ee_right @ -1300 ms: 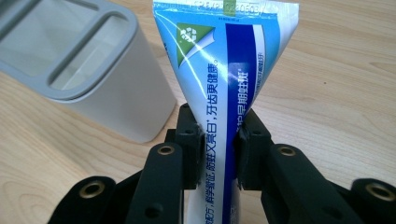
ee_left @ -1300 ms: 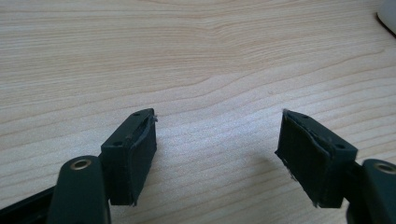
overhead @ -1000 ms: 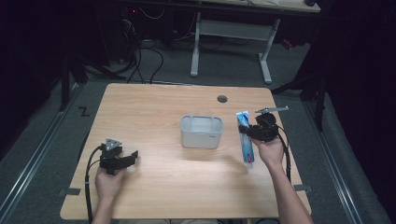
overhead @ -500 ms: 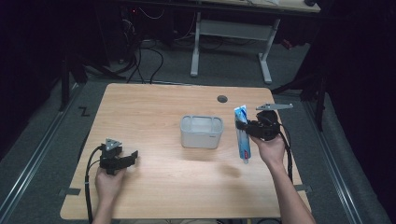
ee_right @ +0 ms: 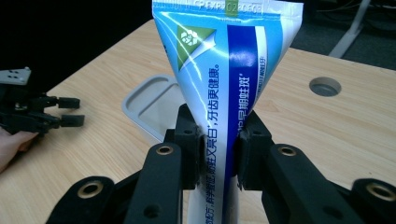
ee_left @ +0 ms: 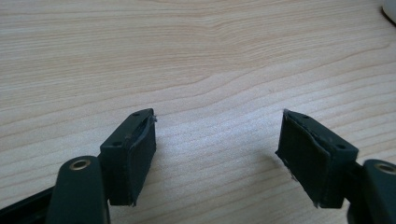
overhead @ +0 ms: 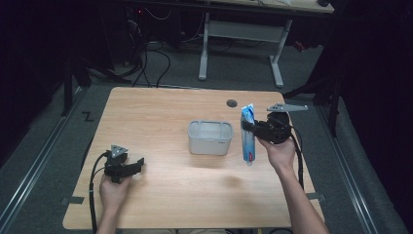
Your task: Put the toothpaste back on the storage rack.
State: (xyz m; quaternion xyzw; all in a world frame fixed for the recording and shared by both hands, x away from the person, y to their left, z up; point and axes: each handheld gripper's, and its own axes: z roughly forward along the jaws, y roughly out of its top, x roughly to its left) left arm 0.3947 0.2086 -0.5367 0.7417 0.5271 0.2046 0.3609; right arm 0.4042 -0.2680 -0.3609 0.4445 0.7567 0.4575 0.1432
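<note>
- R gripper point(overhead: 249, 127): jaws clamped on toothpaste tube point(overhead: 248, 134), pads pressing both sides of tube body, approx mid-length. In R gripper view, gripper point(ee_right: 219, 149) has the tube point(ee_right: 224, 84) pinched between its pads; flat crimped end points up/away from camera, cap end drops out of sight below the jaws.
- Tube: blue/white w/ green recycling mark and printed text. High view: hangs roughly upright, slight tilt, crimp end on top, cap end at bottom. Clear of tabletop point(overhead: 165, 117) as far as I can tell; contact at cap end not resolvable.
- Tube position: just R of grey container point(overhead: 210, 137), apart from it, not over its opening. Same container point(ee_right: 154, 105) in R gripper view, behind/left of tube; looks empty, rounded corners.
- R hand point(overhead: 280, 152) holds gripper from near edge side, forearm comes in from bottom R. Grey three-cornered plate on top of gripper, cable trails along forearm.
- L gripper point(overhead: 138, 165): near L front part of tabletop, well apart from container and tube. L gripper view point(ee_left: 217, 149): jaws wide apart, nothing btwn pads, bare wood grain below.
- L hand point(overhead: 114, 187) wrapped around gripper body; cable loops off to tabletop edge.
- Round cable hole point(overhead: 232, 103) in tabletop beyond container, near far edge.
</note>
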